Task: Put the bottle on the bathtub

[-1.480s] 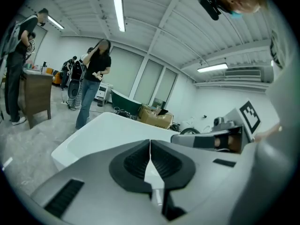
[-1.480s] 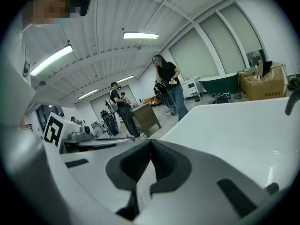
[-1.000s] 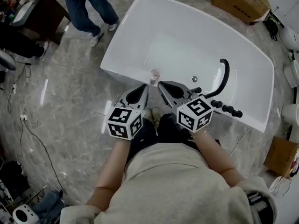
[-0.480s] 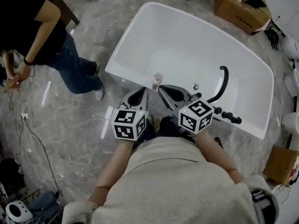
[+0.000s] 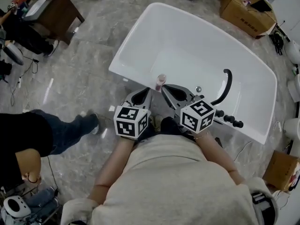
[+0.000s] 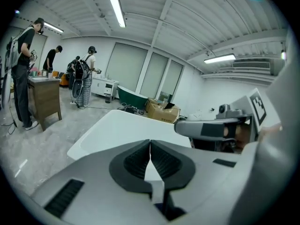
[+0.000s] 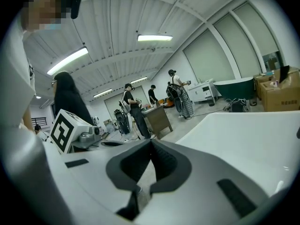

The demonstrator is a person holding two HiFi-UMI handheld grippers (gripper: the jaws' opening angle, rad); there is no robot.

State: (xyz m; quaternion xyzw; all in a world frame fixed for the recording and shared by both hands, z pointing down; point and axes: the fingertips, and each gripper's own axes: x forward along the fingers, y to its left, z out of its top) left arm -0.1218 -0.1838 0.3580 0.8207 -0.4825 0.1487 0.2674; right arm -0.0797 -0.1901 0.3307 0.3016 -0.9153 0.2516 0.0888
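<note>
Small pinkish bottle [image 5: 161,81] stands upright on the rim of the glossy white bathtub [image 5: 187,41] — apparently placed — so the grey left gripper [image 5: 146,92] and right gripper [image 5: 167,88] hover just behind it, jaws clenched empty

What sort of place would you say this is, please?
Probably a workshop or test hall, not a home bathroom: the white bathtub stands out on an open stone-patterned floor, with a cardboard box behind it, a wooden desk nearby, and strip lights overhead.

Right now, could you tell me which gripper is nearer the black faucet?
Right. The right gripper sits just left of the black faucet; the left gripper is farther left, beyond it.
</note>
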